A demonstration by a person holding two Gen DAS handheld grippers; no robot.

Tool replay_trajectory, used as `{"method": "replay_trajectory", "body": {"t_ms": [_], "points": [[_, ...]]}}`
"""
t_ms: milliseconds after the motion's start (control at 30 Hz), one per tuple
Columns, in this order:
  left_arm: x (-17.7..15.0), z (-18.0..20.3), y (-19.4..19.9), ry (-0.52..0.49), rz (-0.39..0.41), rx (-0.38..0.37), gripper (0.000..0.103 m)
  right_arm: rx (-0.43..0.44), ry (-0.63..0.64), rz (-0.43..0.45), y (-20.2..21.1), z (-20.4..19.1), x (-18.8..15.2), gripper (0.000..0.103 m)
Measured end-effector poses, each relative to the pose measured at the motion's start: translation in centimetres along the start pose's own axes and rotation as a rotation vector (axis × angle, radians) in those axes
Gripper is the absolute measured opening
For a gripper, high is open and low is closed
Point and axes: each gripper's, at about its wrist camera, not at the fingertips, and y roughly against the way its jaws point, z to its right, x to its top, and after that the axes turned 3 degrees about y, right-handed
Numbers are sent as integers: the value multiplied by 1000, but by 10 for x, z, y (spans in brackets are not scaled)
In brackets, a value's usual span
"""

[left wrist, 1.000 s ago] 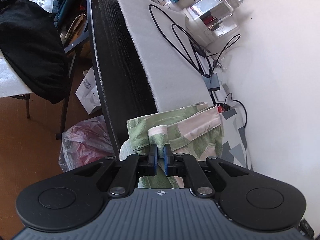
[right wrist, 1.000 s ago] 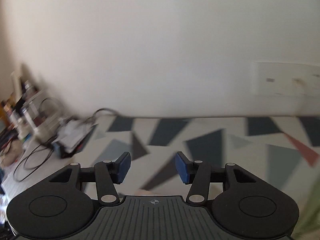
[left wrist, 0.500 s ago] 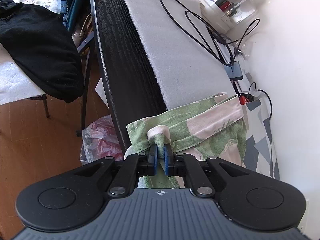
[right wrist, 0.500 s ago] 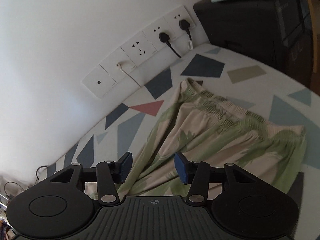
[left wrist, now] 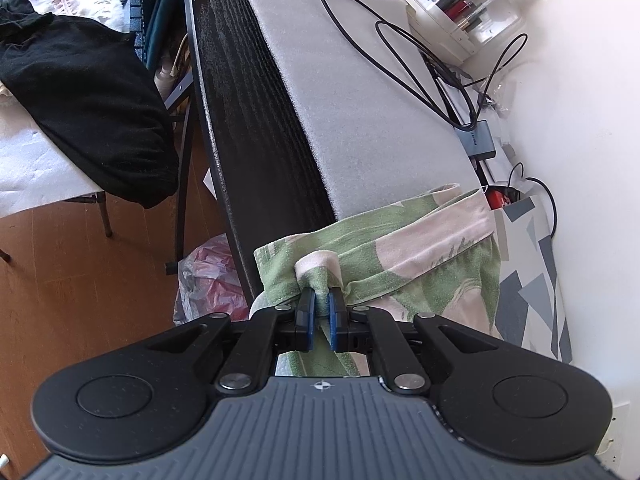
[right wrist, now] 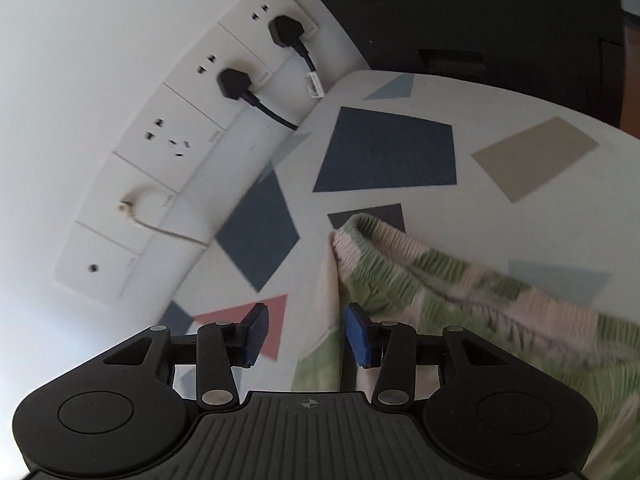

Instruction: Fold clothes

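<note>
Green-and-cream patterned shorts point(left wrist: 416, 256) hang over the near end of the table, and my left gripper point(left wrist: 321, 304) is shut on a pinched fold of their leg hem. In the right wrist view the same shorts point(right wrist: 460, 288) lie on the geometric-print tablecloth point(right wrist: 392, 152), with the gathered elastic waistband toward the wall. My right gripper point(right wrist: 306, 334) is open just above the cloth beside the waistband end. Its right fingertip point(right wrist: 358, 336) is at the fabric edge, and the left fingertip is over bare tablecloth.
A white foam sheet point(left wrist: 360, 92) with a looped black cable point(left wrist: 404, 64) covers the black table point(left wrist: 244, 120). A clear organizer point(left wrist: 464, 12) and adapter point(left wrist: 478, 140) sit by the wall. Black clothing point(left wrist: 80, 104) lies at left. Wall sockets with plugs point(right wrist: 236, 80) and a black cabinet point(right wrist: 480, 12) border the tablecloth.
The right gripper swung from facing the wall down to the shorts' waistband and moved closer to it, staying open. The left gripper kept its hold on the hem and lifted slightly.
</note>
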Motion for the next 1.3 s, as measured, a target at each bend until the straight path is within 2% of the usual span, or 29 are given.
{"method": "replay_trajectory", "body": {"t_ms": [33,100,167,233,300,400,633,833,933,1033,1100,1133,1300], "points": [[0,0,0,3,-2,1,8,-32,-4,-21,-7,-3,2,39],[2,0,1,9,-9,3,8,-82,-11,-46,-13,-8,3,29],[3,2,2,10,-18,8,8,-131,-19,-71,-20,-13,4,12],[6,3,2,12,-31,14,7,-171,-28,-90,-19,-17,4,3],[9,4,4,16,-45,17,7,-196,-53,-114,-12,-21,6,1],[13,4,5,18,-64,15,7,-133,-102,-135,11,-26,13,1],[18,2,6,28,-93,-2,7,52,-137,-35,86,-29,38,0],[24,5,6,10,-122,-12,7,52,-122,-25,106,-36,54,0],[27,9,10,-14,-127,-22,7,175,-78,14,144,-47,53,0],[29,10,16,-33,-127,-33,7,277,-49,54,197,-33,46,0],[29,8,19,-38,-126,-32,7,266,-68,71,225,-3,35,0],[29,7,20,-40,-127,-27,7,233,-84,74,234,17,27,0],[31,3,22,-44,-136,17,7,97,-172,7,213,88,-8,0]]}}
